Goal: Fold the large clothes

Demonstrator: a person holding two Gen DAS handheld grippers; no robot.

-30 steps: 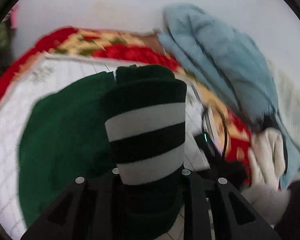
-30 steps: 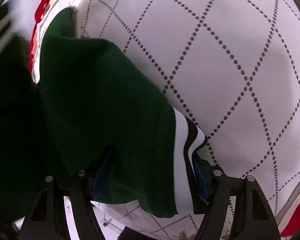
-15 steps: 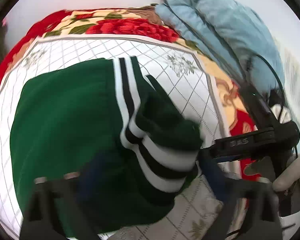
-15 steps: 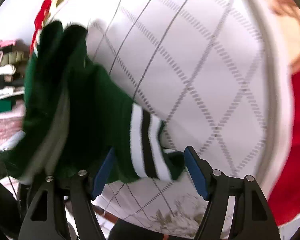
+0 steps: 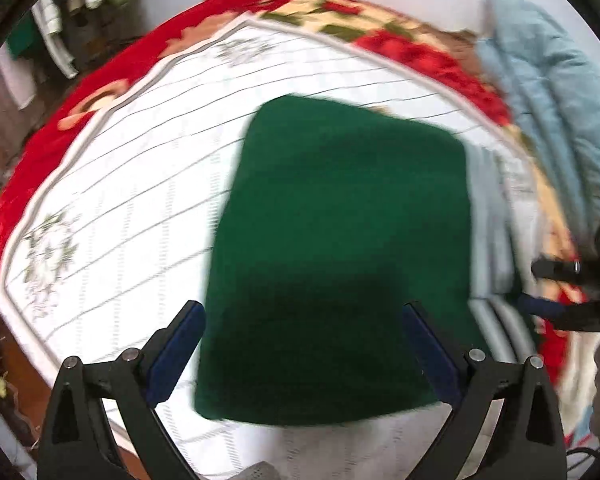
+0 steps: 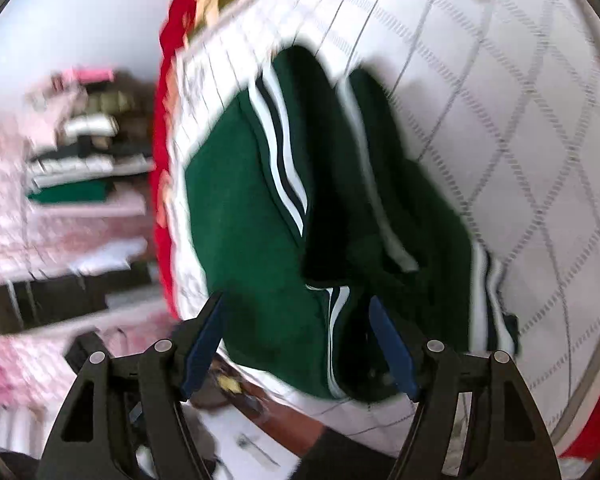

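Note:
A dark green garment [image 5: 340,248] lies folded into a rough rectangle on the white quilted bedspread [image 5: 120,200]. My left gripper [image 5: 304,344] is open and empty, just above the garment's near edge. In the right wrist view the same garment [image 6: 260,216] shows its white and dark striped edges, folded over in layers. My right gripper [image 6: 300,344] is open and empty at the garment's near side. The right gripper also shows at the right edge of the left wrist view [image 5: 572,292].
A red floral blanket [image 5: 400,44] borders the bedspread. A light blue padded garment [image 5: 552,92] lies at the far right. Stacked folded clothes [image 6: 80,152] sit on a pink surface beyond the bed's edge. The bed's edge [image 6: 260,384] is just below my right gripper.
Both grippers let go of the striped green edges they held and opened. The garment now lies folded flat, and both grippers have drawn back from it.

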